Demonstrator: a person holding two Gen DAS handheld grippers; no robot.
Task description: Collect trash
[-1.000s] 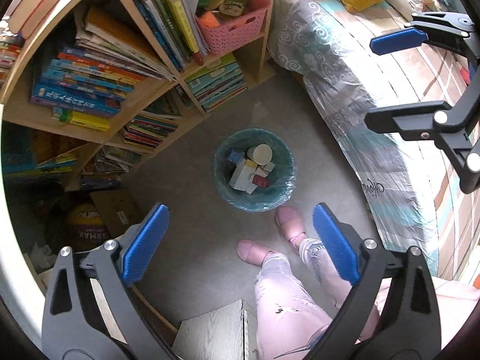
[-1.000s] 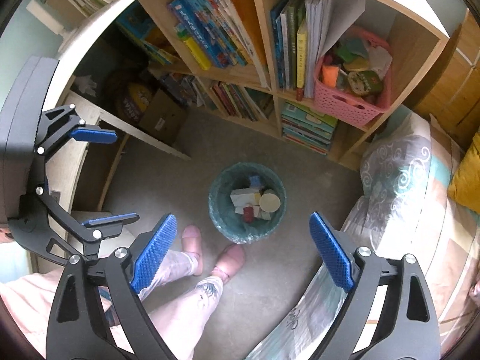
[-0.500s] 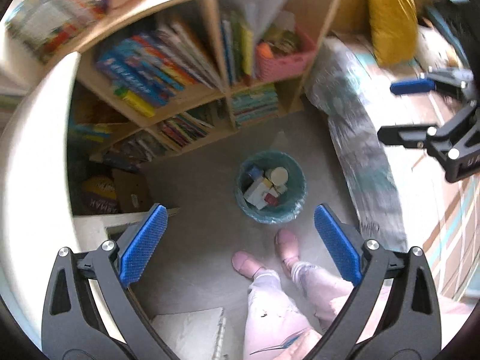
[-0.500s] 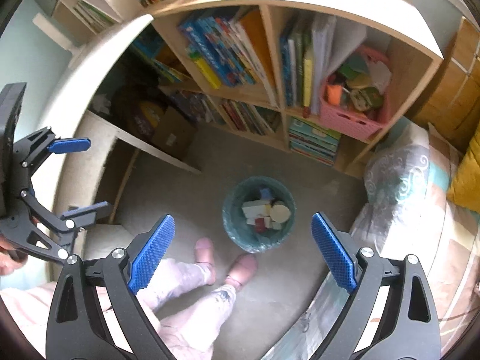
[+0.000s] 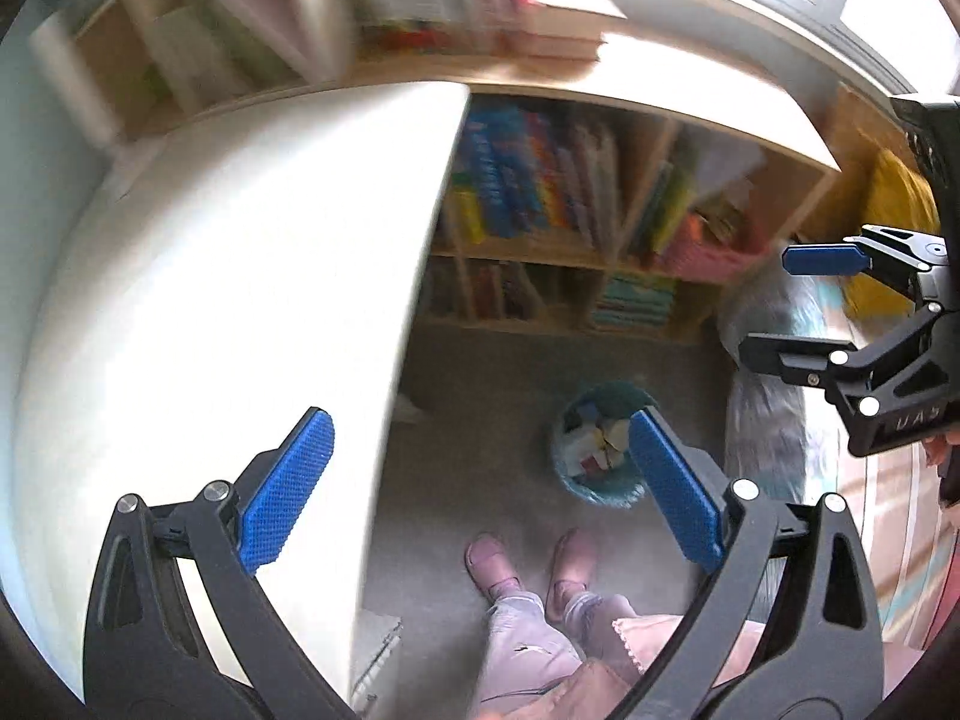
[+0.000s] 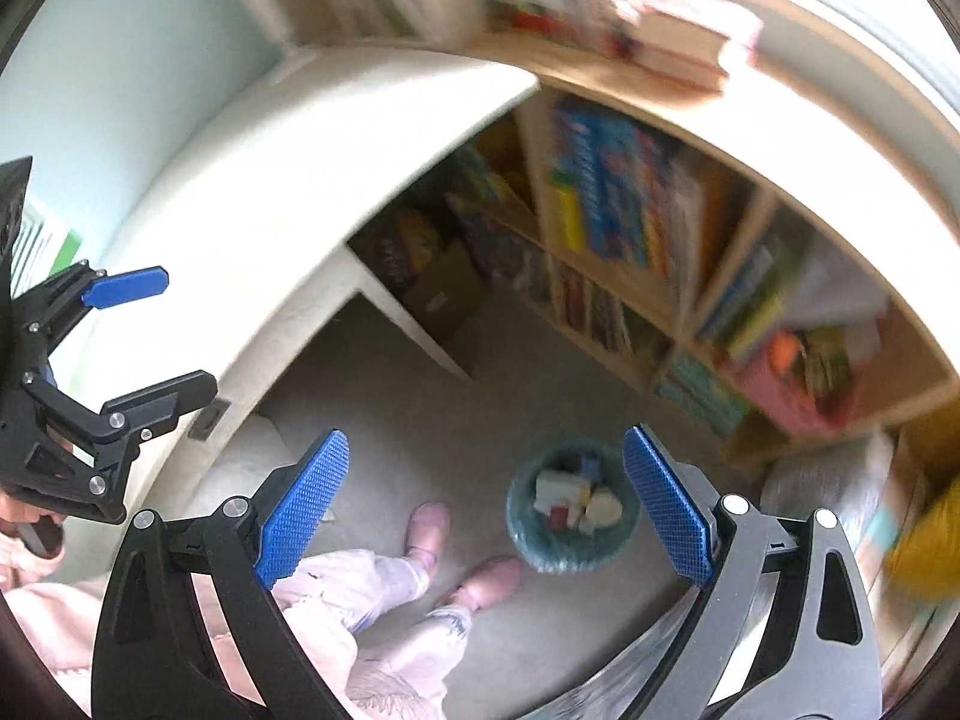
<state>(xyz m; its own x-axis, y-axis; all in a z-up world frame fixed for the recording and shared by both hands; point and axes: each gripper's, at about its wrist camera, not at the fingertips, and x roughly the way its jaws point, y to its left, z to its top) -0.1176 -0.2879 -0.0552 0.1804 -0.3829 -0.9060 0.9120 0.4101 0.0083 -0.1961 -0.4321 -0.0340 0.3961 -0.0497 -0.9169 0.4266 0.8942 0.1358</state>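
A teal bin stands on the grey floor far below, holding several pieces of trash such as white cartons and a round lid. My left gripper is open and empty, high above the floor beside a white desk top. My right gripper is open too, with nothing between its blue pads. In the left wrist view the right gripper appears at the right edge; in the right wrist view the left gripper appears at the left edge. Both views are motion-blurred.
A wooden bookshelf full of books holds a pink basket. A bed with a grey cover and a yellow pillow lies to the right. The person's legs and pink slippers stand by the bin.
Both grippers have risen and tilted up; the bin looks smaller and lower in both views. The white desk top now fills the left of each view. Both stay open.
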